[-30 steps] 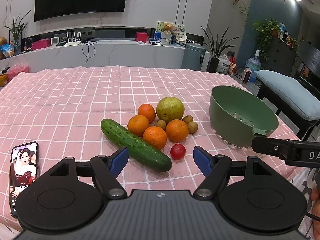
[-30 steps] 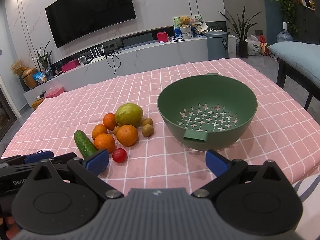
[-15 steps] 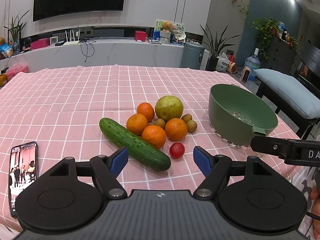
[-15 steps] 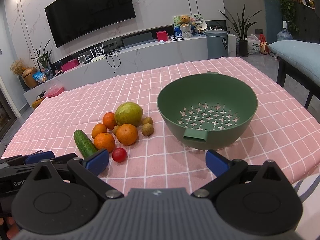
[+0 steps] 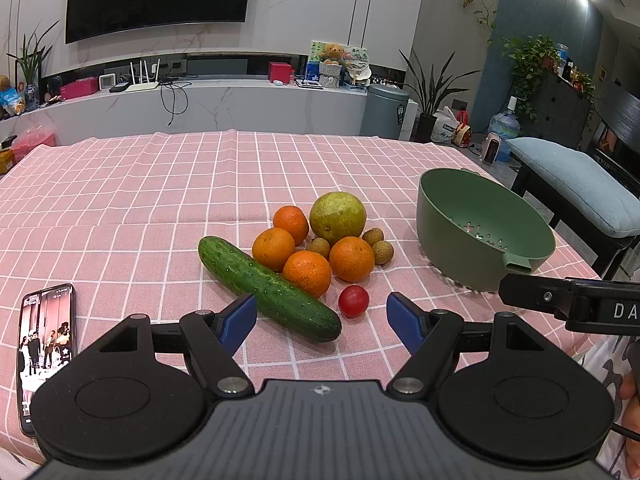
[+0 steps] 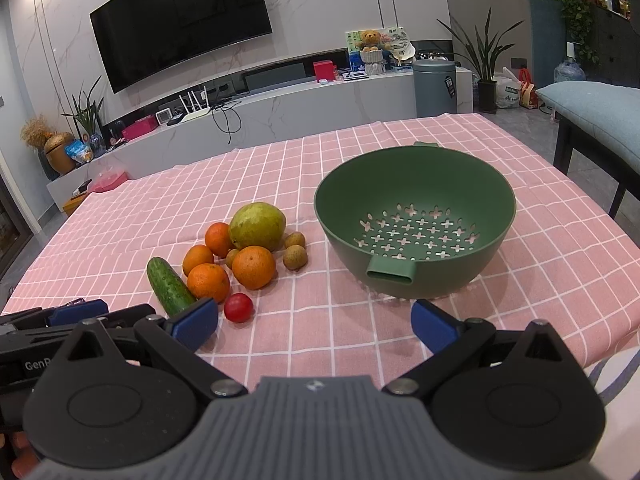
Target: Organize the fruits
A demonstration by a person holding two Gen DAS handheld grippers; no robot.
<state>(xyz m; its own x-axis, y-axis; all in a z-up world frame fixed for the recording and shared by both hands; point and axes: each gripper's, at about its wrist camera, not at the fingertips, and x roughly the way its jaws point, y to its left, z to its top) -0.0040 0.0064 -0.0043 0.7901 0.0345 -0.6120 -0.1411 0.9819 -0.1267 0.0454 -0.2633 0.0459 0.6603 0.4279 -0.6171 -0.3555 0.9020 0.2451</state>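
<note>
Both tongs, left [image 5: 322, 316] and right [image 6: 314, 322], gape empty short of the fruit pile [image 5: 320, 240] on the table (colander [image 6: 416, 236] seemingly empty): grip the outermost tomato [image 5: 353, 301] first, gently.

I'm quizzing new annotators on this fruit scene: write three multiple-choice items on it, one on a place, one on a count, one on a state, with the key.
1. Where is the cherry tomato?
A. in the green colander
B. on the tablecloth, nearer the camera than the oranges
C. on the phone

2. How many oranges lie in the pile?
A. two
B. four
C. six

3. What does the green colander hold?
A. nothing
B. the cucumber
C. the oranges

Key: B, it lies on the pink cloth in front of the oranges; B, four orange fruits show in both views; A, its perforated bottom is bare.
</note>
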